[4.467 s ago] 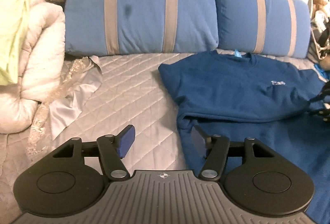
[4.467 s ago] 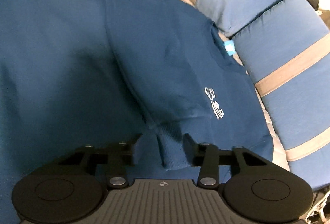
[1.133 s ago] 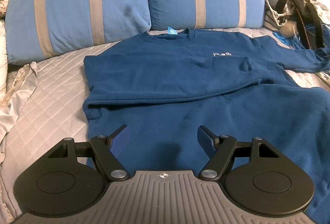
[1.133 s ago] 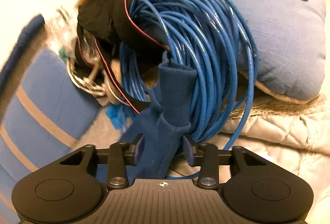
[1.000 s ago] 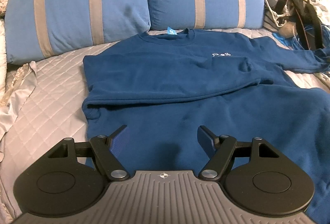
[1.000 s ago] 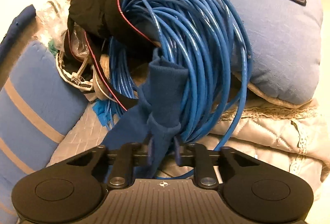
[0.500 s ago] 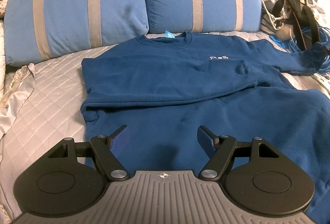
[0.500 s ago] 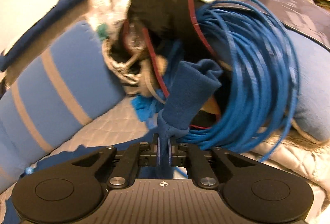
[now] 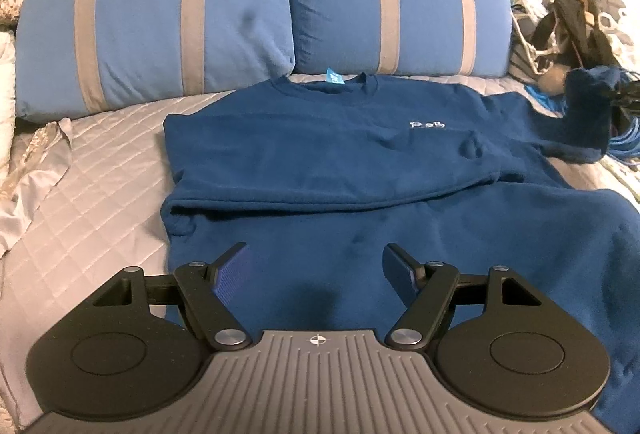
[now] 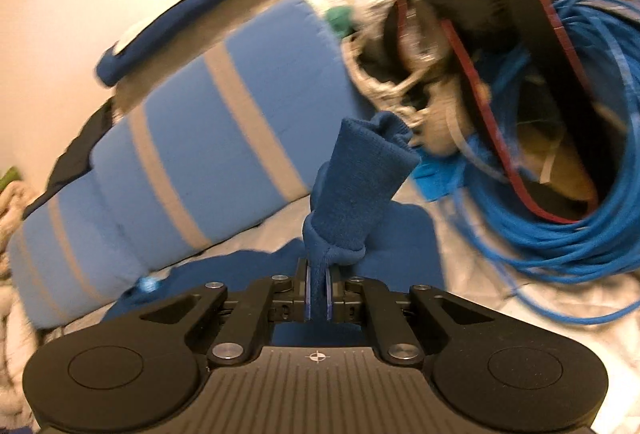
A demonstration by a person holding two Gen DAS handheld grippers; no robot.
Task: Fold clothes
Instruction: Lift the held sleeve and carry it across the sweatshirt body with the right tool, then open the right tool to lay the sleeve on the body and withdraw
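In the left wrist view, the left gripper [image 9: 316, 266] hovers with its jaws spread wide, holding nothing, above the lower part of the navy sweatshirt [image 9: 320, 162]. The sweatshirt lies flat on the grey quilted bed [image 9: 92, 202]; its collar points to 12 o'clock, toward two blue striped pillows [image 9: 160, 22].

In the right wrist view, the right gripper [image 10: 317, 294] is clenched on the sleeve cuff [image 10: 360, 178], which stands up toward 12 o'clock. A coil of blue cable [image 10: 580, 194] lies at 2 o'clock.
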